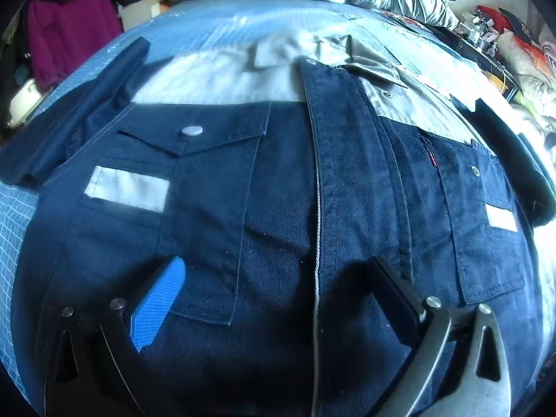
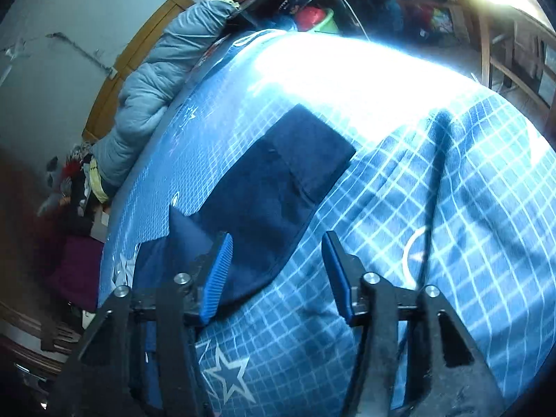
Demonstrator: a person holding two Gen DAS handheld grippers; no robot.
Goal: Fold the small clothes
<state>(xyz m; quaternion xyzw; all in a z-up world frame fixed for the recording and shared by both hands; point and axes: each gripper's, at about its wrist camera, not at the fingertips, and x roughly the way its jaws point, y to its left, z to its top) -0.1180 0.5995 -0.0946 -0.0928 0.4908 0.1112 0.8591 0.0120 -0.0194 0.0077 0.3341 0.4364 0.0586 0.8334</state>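
Jacket (image 1: 278, 180): heavy, stiff twill; grasp sleeve (image 2: 278, 187), mid-frame; left tongs (image 1: 274, 278) and right tongs (image 2: 278, 257) wide, empty.

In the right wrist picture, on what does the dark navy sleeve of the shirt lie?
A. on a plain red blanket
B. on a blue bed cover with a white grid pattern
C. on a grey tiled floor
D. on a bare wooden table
B: the dark navy sleeve lies spread flat on the blue bed cover with a white grid pattern.
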